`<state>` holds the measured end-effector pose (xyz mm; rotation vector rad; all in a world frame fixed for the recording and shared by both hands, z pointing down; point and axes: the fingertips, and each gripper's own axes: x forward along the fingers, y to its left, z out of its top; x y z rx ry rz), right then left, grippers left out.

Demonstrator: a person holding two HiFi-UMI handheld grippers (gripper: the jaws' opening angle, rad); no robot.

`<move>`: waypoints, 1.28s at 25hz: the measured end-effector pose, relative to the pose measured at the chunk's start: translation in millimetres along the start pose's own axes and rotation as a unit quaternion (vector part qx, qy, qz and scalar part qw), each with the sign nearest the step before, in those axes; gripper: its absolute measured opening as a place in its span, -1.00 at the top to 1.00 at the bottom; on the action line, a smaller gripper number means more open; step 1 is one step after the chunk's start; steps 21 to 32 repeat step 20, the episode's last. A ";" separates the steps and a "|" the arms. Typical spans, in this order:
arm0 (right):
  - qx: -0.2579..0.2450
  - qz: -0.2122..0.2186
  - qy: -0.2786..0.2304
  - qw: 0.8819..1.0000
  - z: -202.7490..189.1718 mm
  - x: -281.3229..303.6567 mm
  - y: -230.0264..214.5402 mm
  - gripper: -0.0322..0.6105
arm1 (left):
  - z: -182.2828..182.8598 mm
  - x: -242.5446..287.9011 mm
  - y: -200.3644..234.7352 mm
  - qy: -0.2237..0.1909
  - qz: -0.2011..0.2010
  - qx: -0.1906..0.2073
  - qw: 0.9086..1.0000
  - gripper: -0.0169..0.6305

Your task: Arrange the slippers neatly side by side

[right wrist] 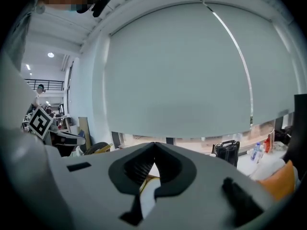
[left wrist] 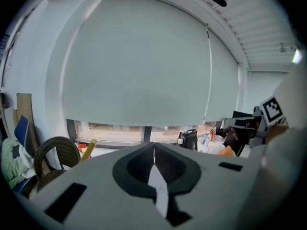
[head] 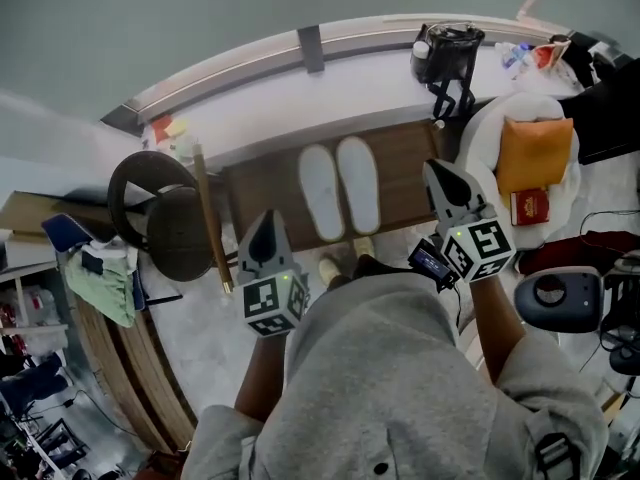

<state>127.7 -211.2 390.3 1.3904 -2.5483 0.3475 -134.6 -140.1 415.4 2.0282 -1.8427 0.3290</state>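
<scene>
White slippers lie side by side on the brown board, so the left gripper and right gripper, both closed on nothing, should lift away without brushing either one.

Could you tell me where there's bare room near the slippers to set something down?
The brown mat is bare left of the white slippers, toward the round stool, and again right of them, toward the white chair. The chair's seat is crowded with an orange cushion and a red box.
</scene>
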 end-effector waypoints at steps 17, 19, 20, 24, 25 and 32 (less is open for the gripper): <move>-0.002 -0.001 0.000 1.000 1.5 8.6 -7.1 0.82 | 5.2 11.0 -10.0 0.003 -0.005 0.007 1.000 0.90; 0.000 -0.002 0.001 1.000 -0.3 8.2 -7.4 0.82 | 4.2 10.5 -10.3 0.003 -0.004 0.006 1.000 0.90; 0.001 -0.002 0.001 1.000 -1.0 7.9 -7.5 0.82 | 3.7 10.2 -10.5 0.004 -0.004 0.006 1.000 0.90; 0.001 -0.002 0.001 1.000 -1.0 7.9 -7.5 0.82 | 3.7 10.2 -10.5 0.004 -0.004 0.006 1.000 0.90; 0.001 -0.002 0.001 1.000 -1.0 7.9 -7.5 0.82 | 3.7 10.2 -10.5 0.004 -0.004 0.006 1.000 0.90; 0.001 -0.002 0.001 1.000 -1.0 7.9 -7.5 0.82 | 3.7 10.2 -10.5 0.004 -0.004 0.006 1.000 0.90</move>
